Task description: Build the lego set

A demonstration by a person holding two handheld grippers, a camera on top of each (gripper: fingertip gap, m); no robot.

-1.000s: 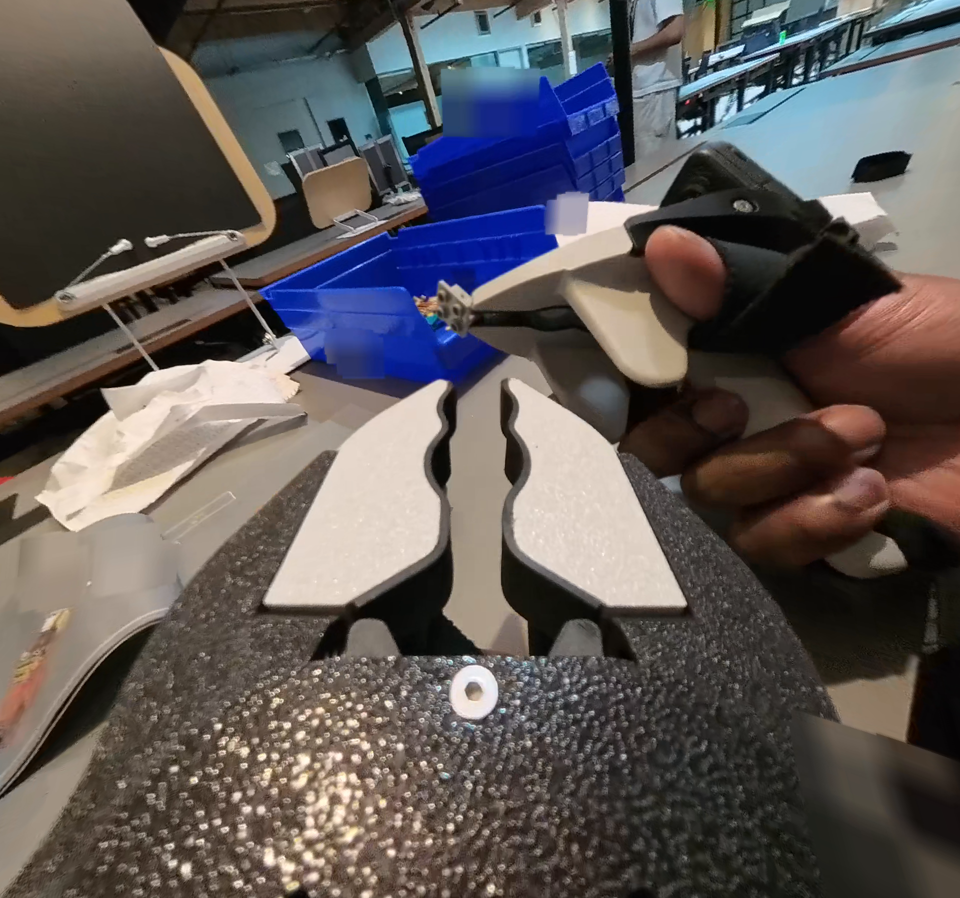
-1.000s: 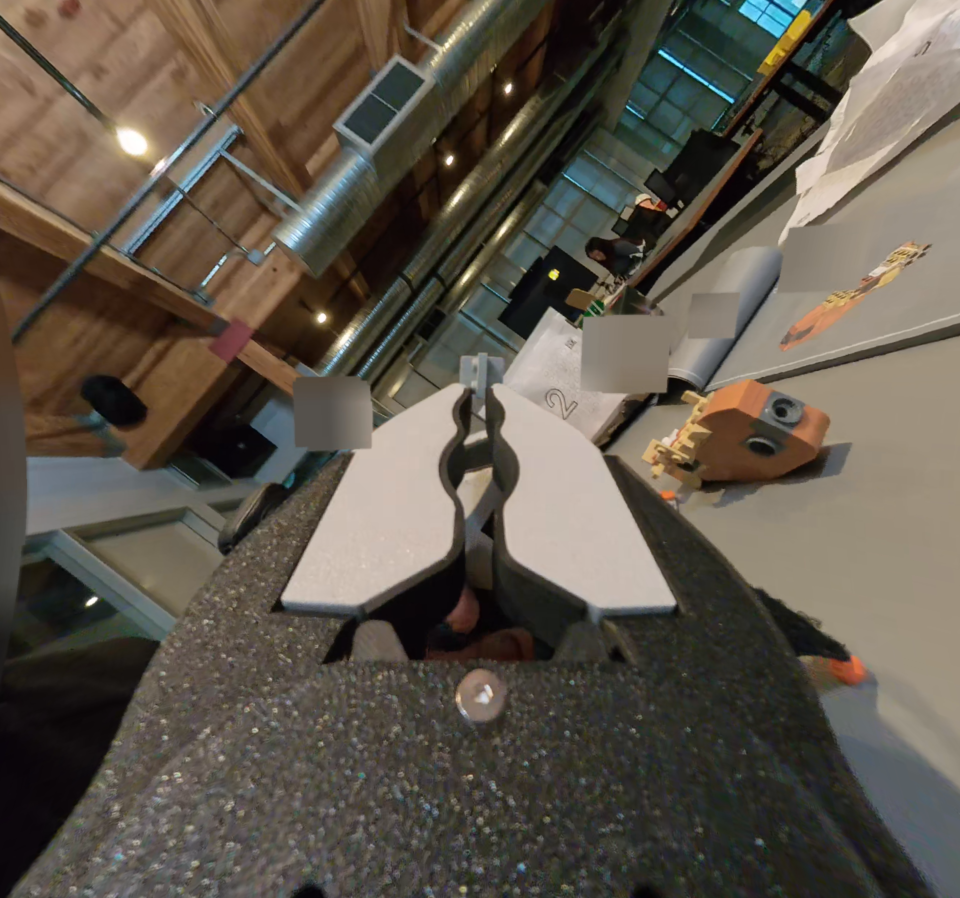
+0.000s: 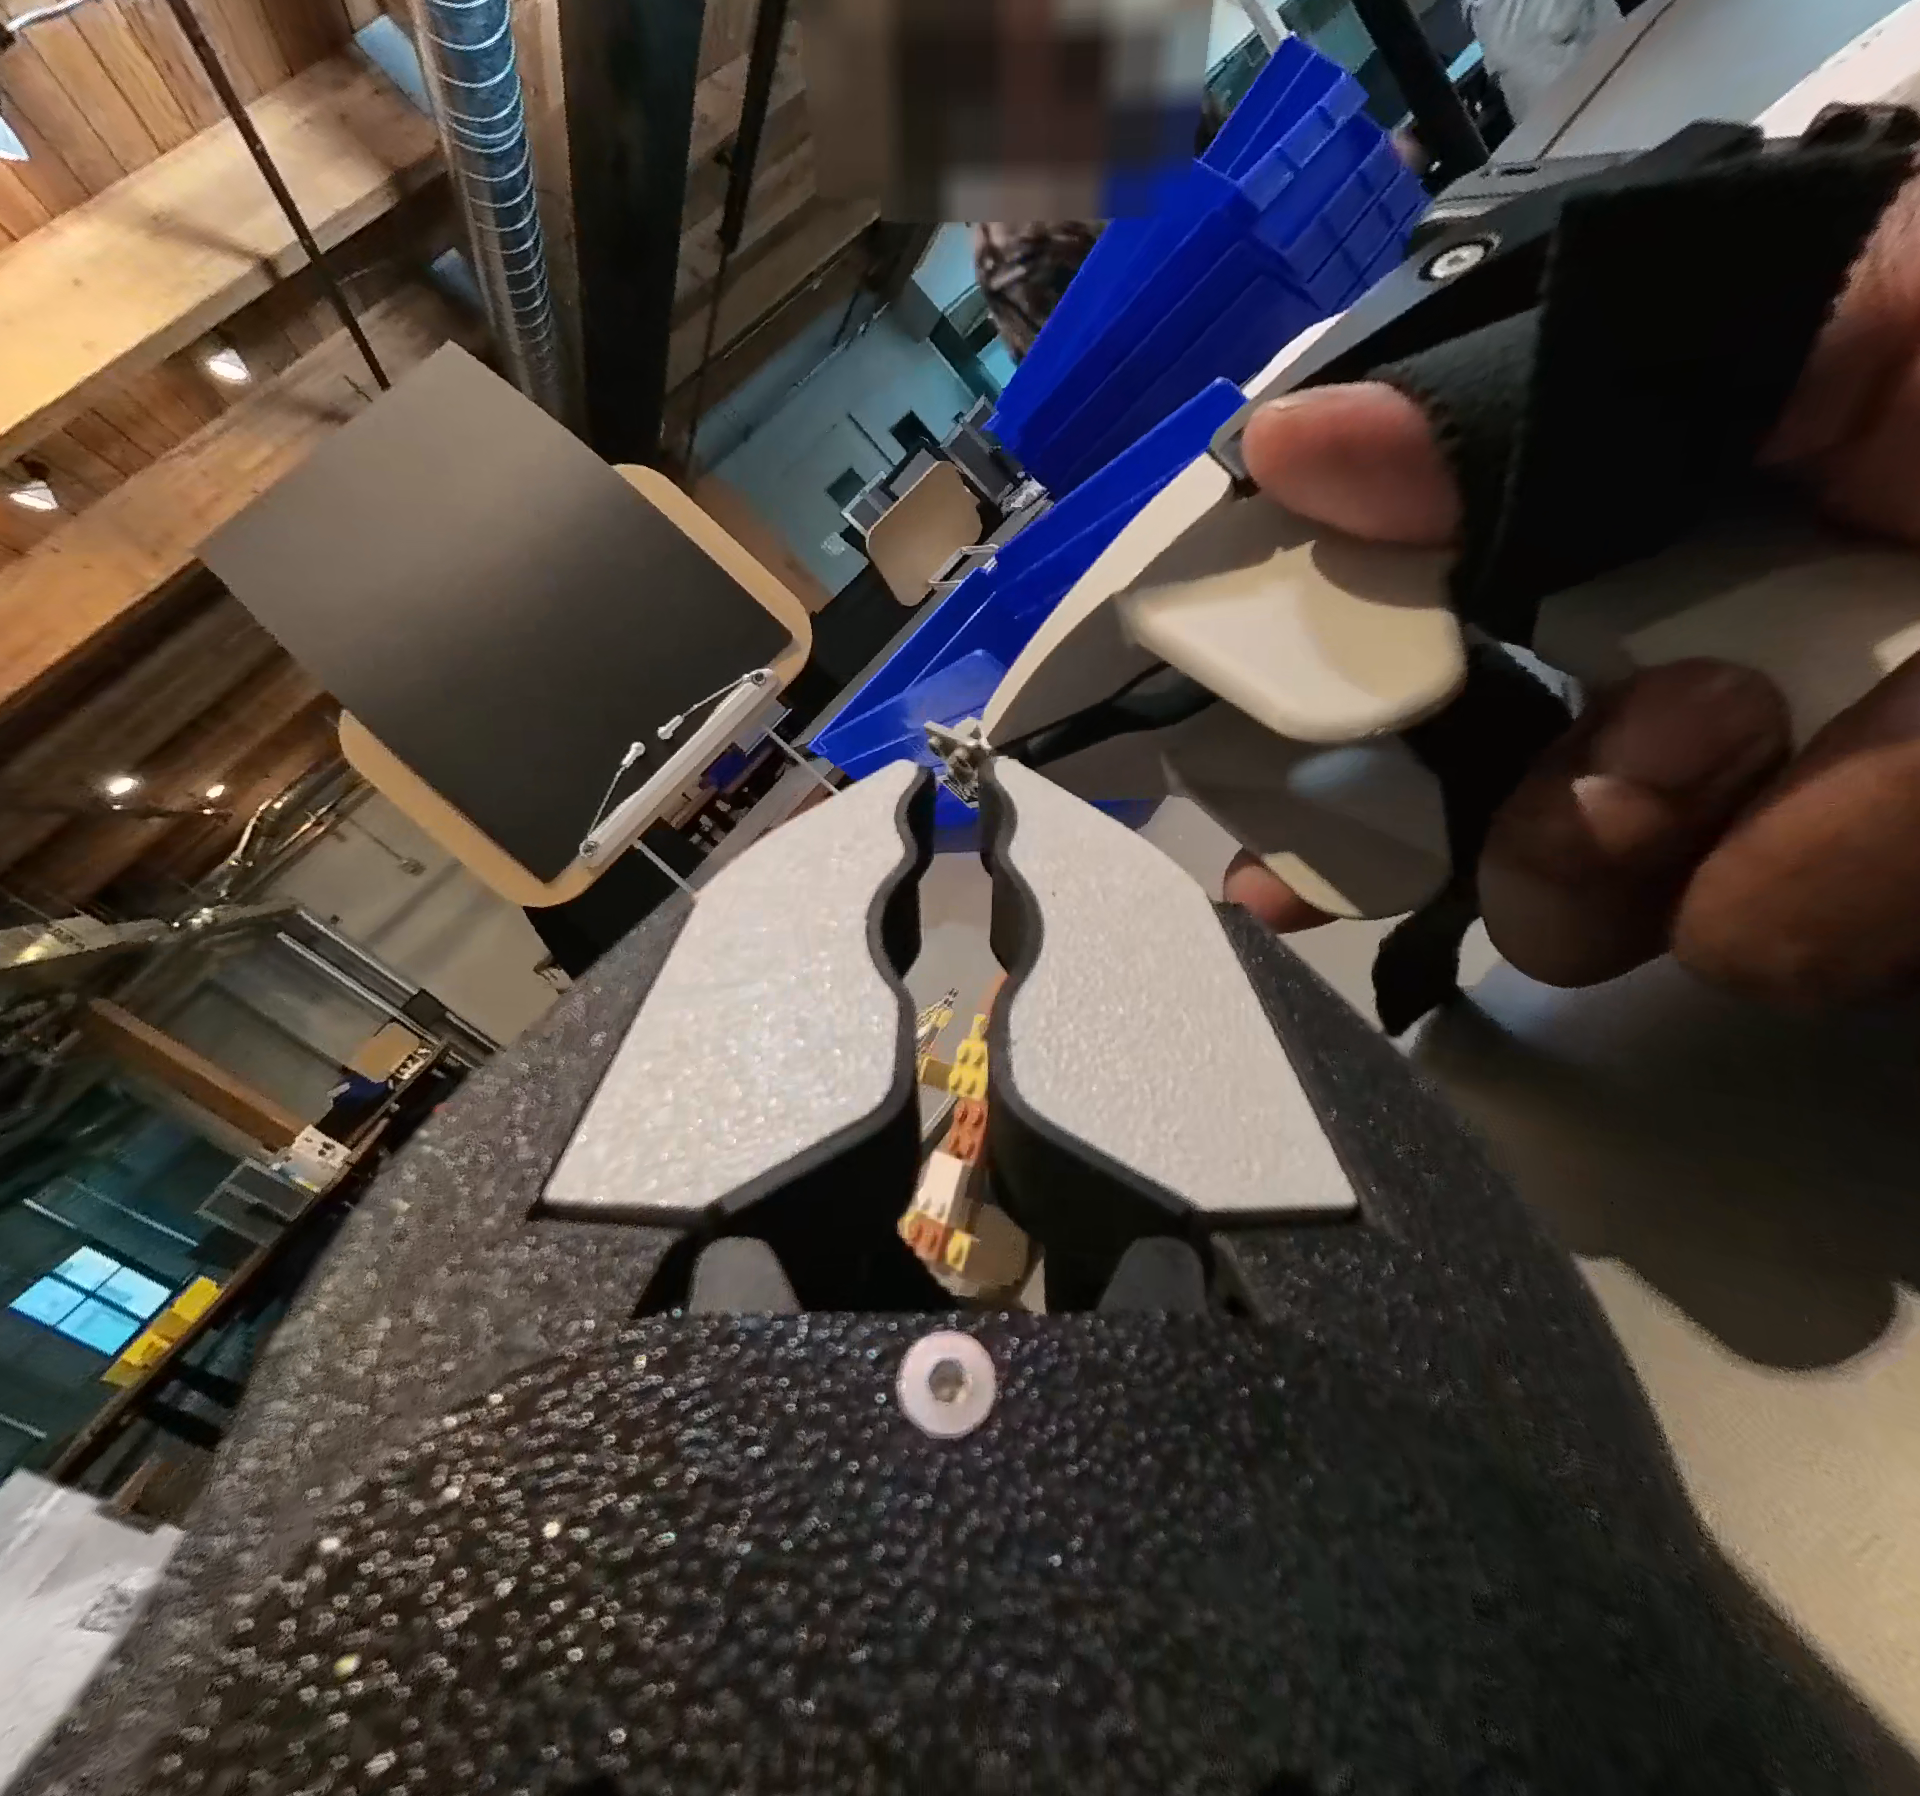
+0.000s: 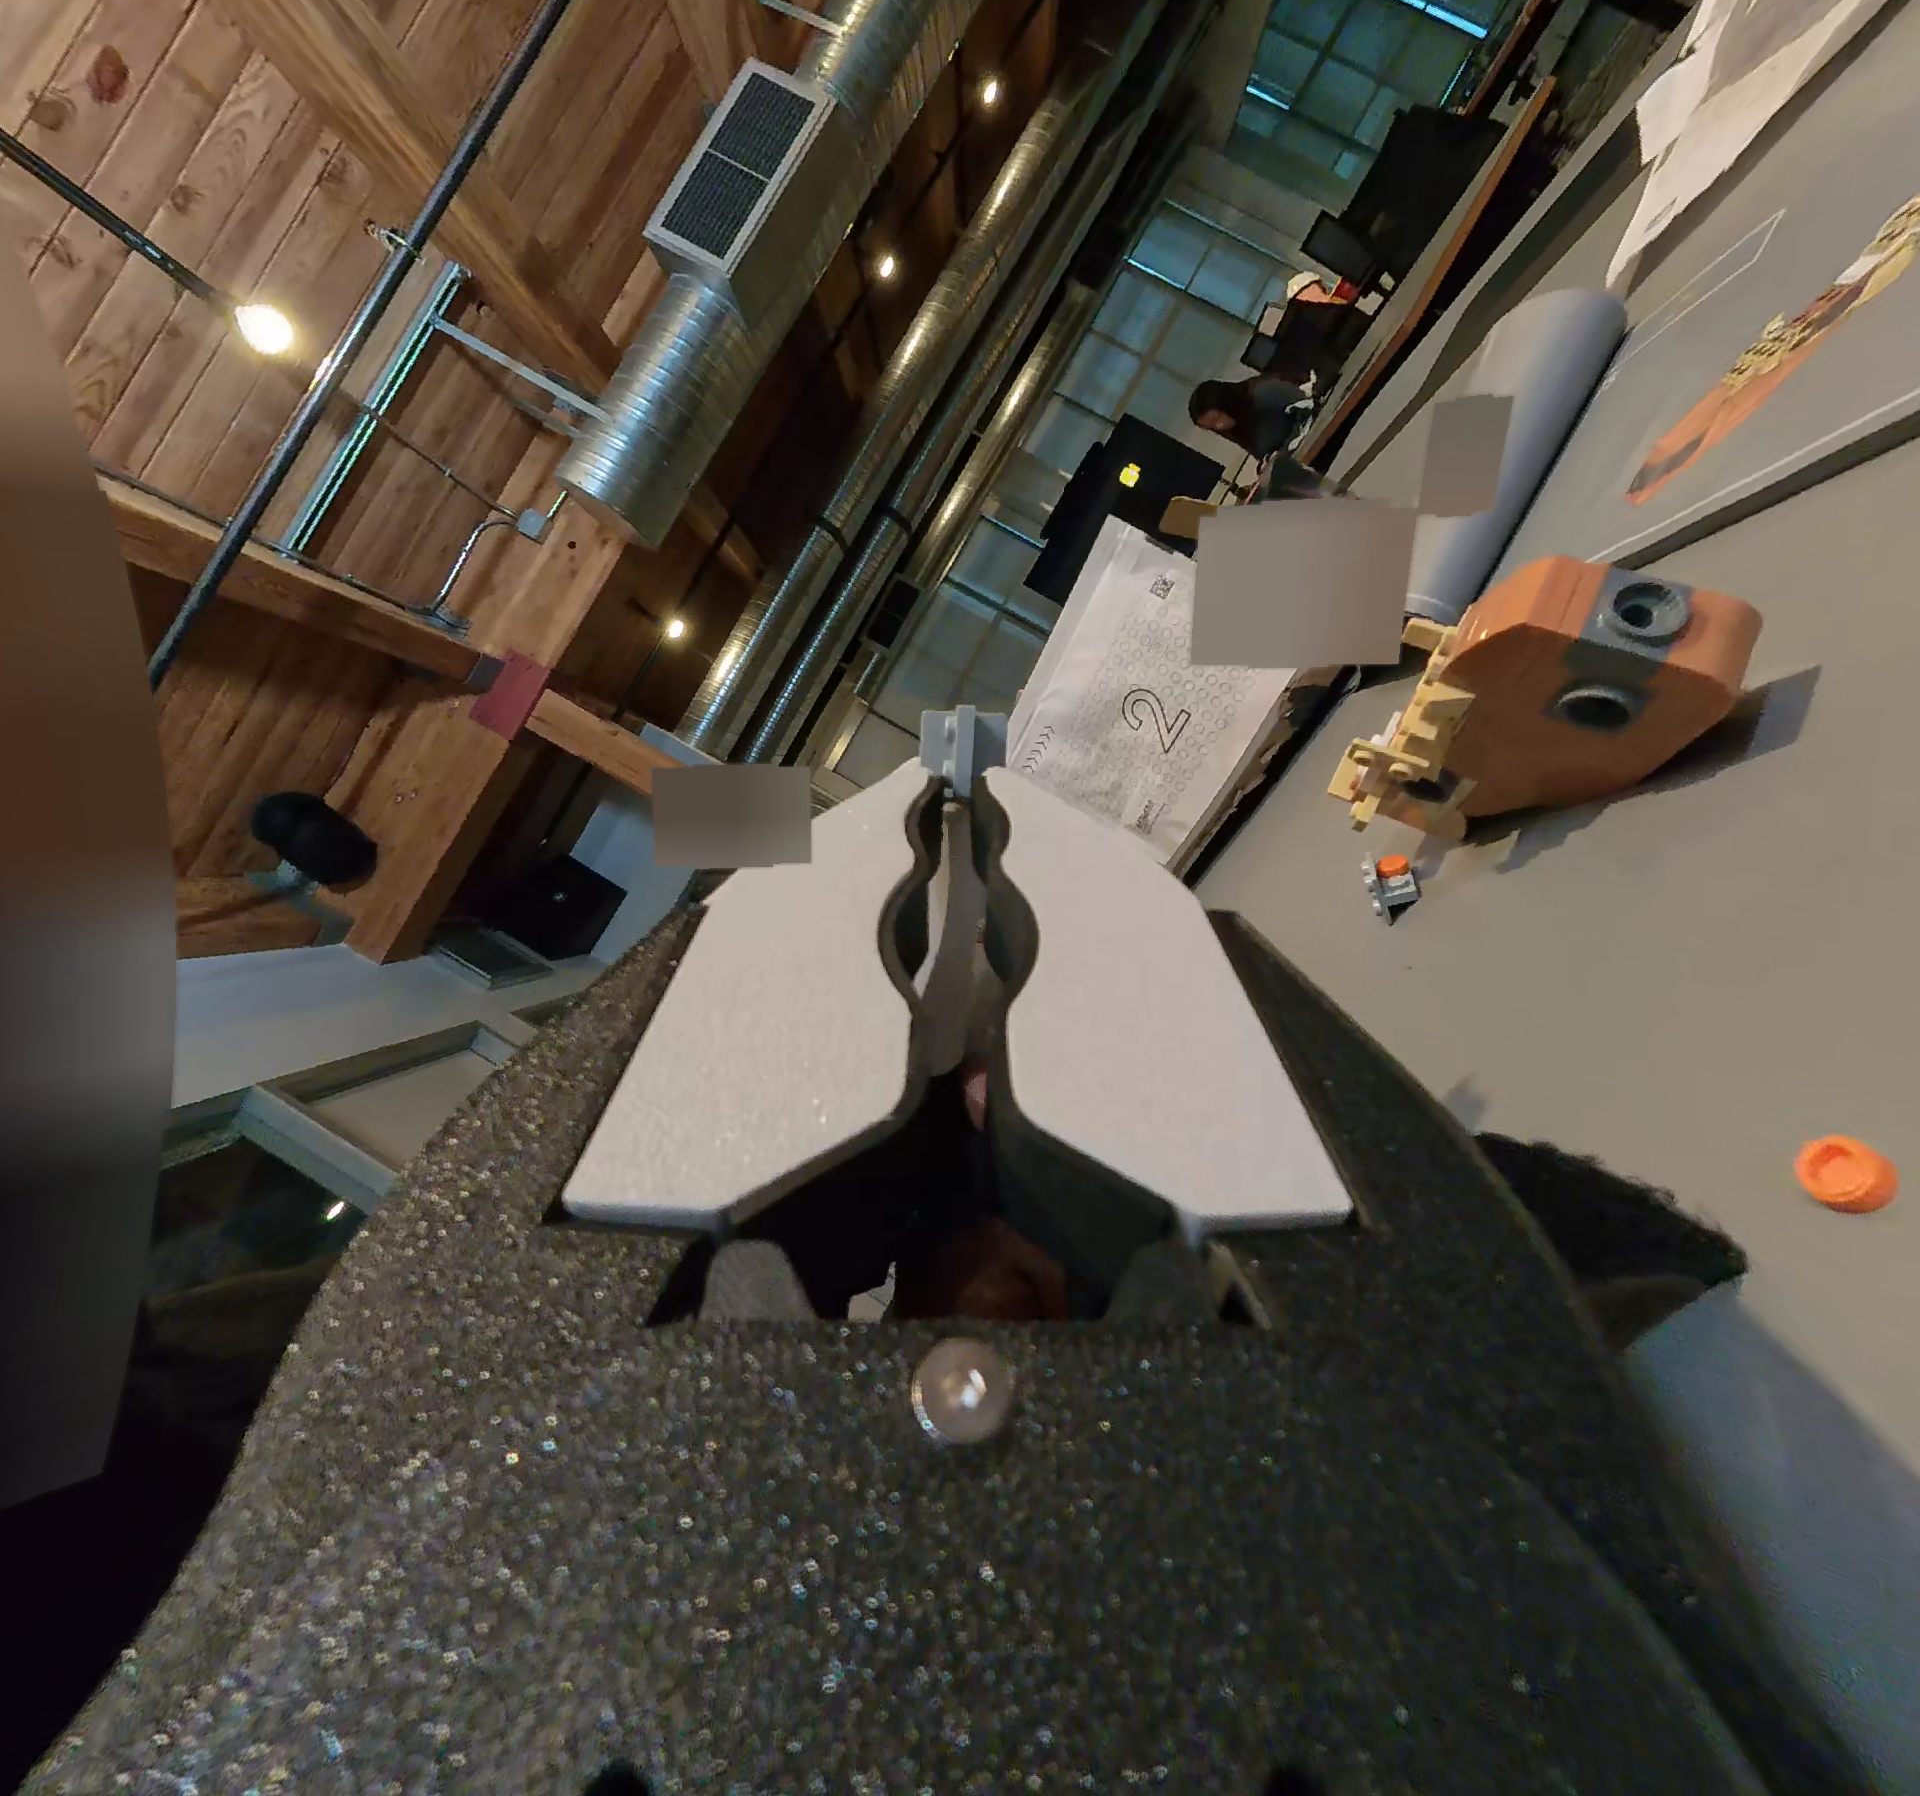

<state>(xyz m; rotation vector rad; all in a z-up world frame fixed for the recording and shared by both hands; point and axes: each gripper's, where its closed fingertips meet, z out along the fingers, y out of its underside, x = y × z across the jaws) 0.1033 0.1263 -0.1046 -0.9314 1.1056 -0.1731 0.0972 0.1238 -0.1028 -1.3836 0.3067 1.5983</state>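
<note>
Left tool (image 3: 951, 796): fingers slightly apart, nothing clamped; a small tan, orange and yellow lego sub-assembly (image 3: 951, 1164) shows through the gap behind them. Right tool (image 4: 961, 790): clamped on a thin grey lego piece (image 4: 951, 744) that sticks out past the tips; in the left wrist view that piece sits just at the left tool's tips. Right of it on the grey tabletop (image 4: 1558, 1019): orange lego build (image 4: 1558, 697), small grey-orange piece (image 4: 1392, 879), orange round piece (image 4: 1844, 1173).
</note>
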